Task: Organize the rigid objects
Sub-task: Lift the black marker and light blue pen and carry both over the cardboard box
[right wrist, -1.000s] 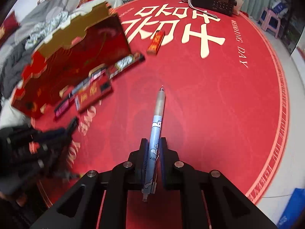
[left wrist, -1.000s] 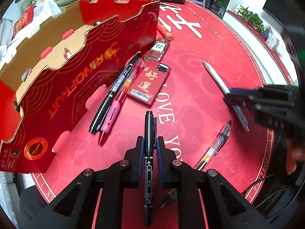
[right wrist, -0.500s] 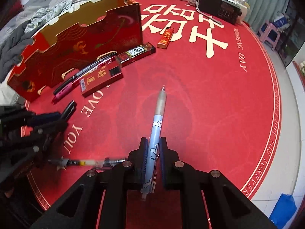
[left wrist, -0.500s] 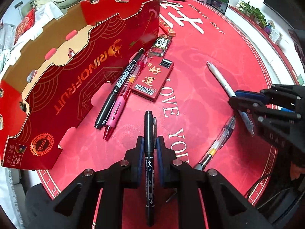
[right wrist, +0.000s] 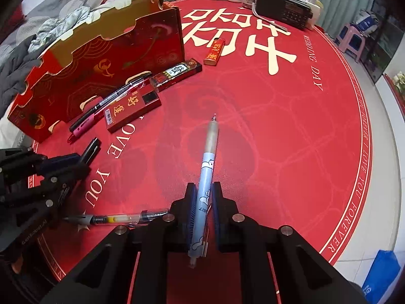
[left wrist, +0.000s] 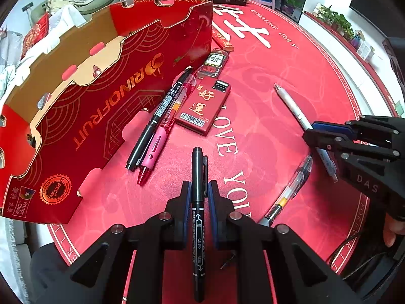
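Observation:
My left gripper [left wrist: 198,192] is shut on a black marker [left wrist: 198,177] and holds it above the red tablecloth [left wrist: 265,131]. My right gripper [right wrist: 203,192] is shut on a light blue and grey pen [right wrist: 208,157], also seen in the left wrist view [left wrist: 291,103]. A black pen [left wrist: 159,116] and a pink pen [left wrist: 162,136] lie side by side next to the red cardboard box [left wrist: 101,96]. A red flat case [left wrist: 203,106] and a dark slim case [left wrist: 215,62] lie beside them. A clear pen [left wrist: 288,192] lies on the cloth between the grippers.
The open red cardboard box [right wrist: 106,58] stands at the left. A red lighter [right wrist: 215,52] lies farther back. A black radio [right wrist: 283,8] and jars stand at the table's far edge. Clothes lie on a sofa beyond the box.
Both grippers have drawn back and risen a little with their pens still held. The box and the pens on the cloth have not moved.

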`<state>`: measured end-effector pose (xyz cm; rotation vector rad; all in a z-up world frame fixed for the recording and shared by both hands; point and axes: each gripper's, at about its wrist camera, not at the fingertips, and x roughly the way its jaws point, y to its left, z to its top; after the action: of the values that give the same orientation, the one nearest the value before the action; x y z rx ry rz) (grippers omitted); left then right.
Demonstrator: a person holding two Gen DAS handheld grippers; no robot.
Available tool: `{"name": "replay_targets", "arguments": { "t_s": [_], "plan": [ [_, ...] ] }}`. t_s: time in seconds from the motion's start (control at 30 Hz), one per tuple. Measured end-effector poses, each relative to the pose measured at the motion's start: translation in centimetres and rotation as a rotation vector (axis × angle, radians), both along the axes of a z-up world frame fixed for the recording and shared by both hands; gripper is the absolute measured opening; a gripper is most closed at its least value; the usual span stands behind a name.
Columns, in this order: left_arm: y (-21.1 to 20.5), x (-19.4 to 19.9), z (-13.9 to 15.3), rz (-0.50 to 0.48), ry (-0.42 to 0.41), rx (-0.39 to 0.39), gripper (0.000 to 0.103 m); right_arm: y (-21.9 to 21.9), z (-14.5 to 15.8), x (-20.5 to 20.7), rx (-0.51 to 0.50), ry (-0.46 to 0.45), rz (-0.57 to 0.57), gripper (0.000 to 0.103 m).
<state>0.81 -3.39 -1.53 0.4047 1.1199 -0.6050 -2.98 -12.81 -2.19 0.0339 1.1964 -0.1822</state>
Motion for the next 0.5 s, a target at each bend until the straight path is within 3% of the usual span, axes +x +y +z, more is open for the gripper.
{"name": "replay_targets", "arguments": {
  "t_s": [0.07, 0.3, 0.5],
  "plan": [
    [0.1, -0.2, 0.0, 0.006, -0.011, 0.003, 0.014, -0.7, 0.3, -0.2, 0.05, -0.019, -0.041, 0.013],
    [1.7, 0.1, 1.1, 0.061, -0.003, -0.06, 0.014, 0.4, 2.6, -1.5, 0.055, -0.11, -0.054, 0.01],
    [1.8, 0.3, 0.2, 0.069, 0.022, -0.038, 0.014, 0.7, 0.3, -0.5, 0.01, 0.013, -0.043, 0.01]
  ]
}}
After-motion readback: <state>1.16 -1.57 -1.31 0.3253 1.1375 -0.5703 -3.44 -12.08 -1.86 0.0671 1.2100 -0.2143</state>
